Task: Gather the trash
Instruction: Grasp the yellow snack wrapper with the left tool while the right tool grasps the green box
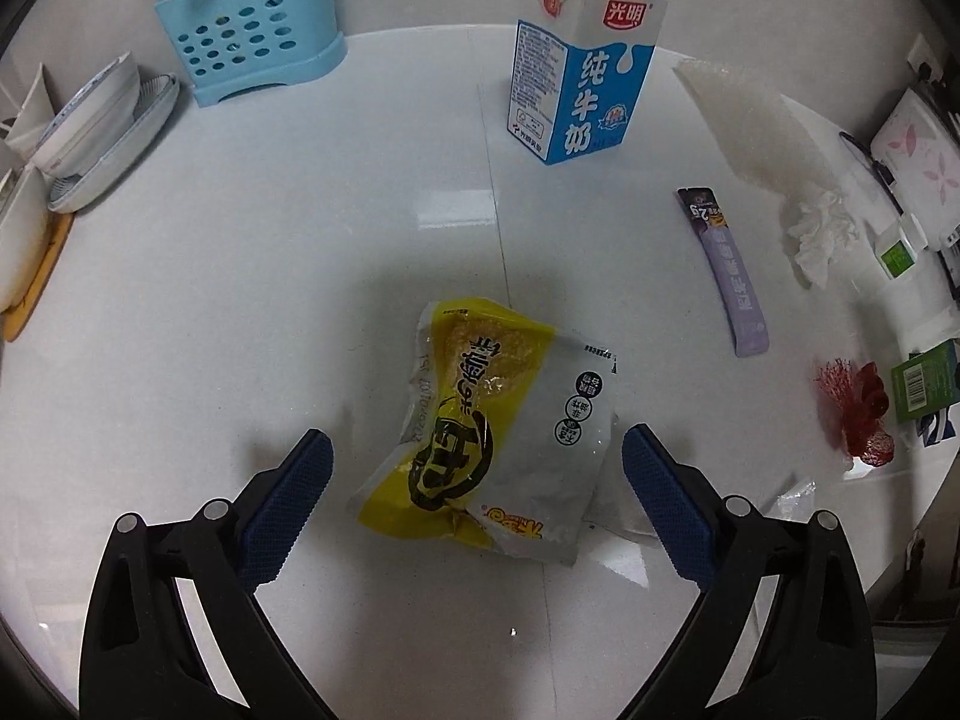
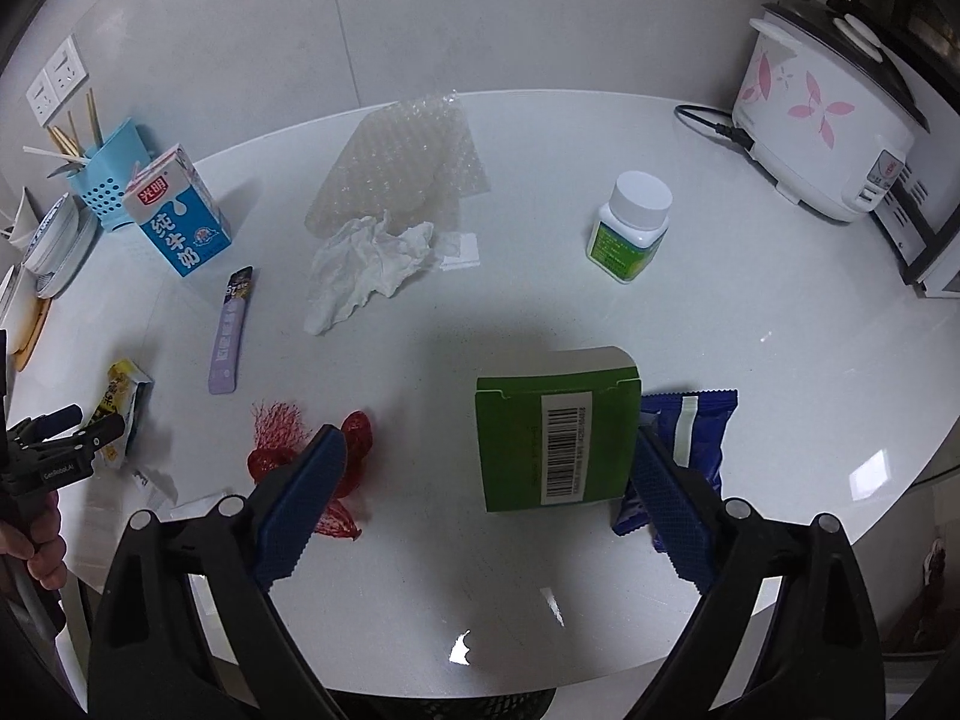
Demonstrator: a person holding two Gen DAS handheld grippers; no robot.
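Note:
A crumpled yellow and white snack wrapper (image 1: pixel 492 426) lies on the white counter between the fingers of my left gripper (image 1: pixel 477 456), which is open and not touching it. In the right wrist view my right gripper (image 2: pixel 489 459) is open above the counter, with a green carton (image 2: pixel 555 429) with a barcode lying between its fingers and a blue wrapper (image 2: pixel 696 426) under the right finger. Red mesh netting (image 2: pixel 312 450) lies by its left finger. The left gripper (image 2: pixel 78 426) shows at the far left over the yellow wrapper (image 2: pixel 117 396).
Also on the counter: a blue milk carton (image 1: pixel 579 69), a purple sachet (image 1: pixel 729 273), crumpled tissue (image 2: pixel 369 267), bubble wrap (image 2: pixel 402 165), a white pill bottle (image 2: pixel 630 225), a rice cooker (image 2: pixel 828 114), a blue utensil holder (image 1: pixel 252 39), stacked bowls (image 1: pixel 99 120). The counter's curved edge runs near the bottom.

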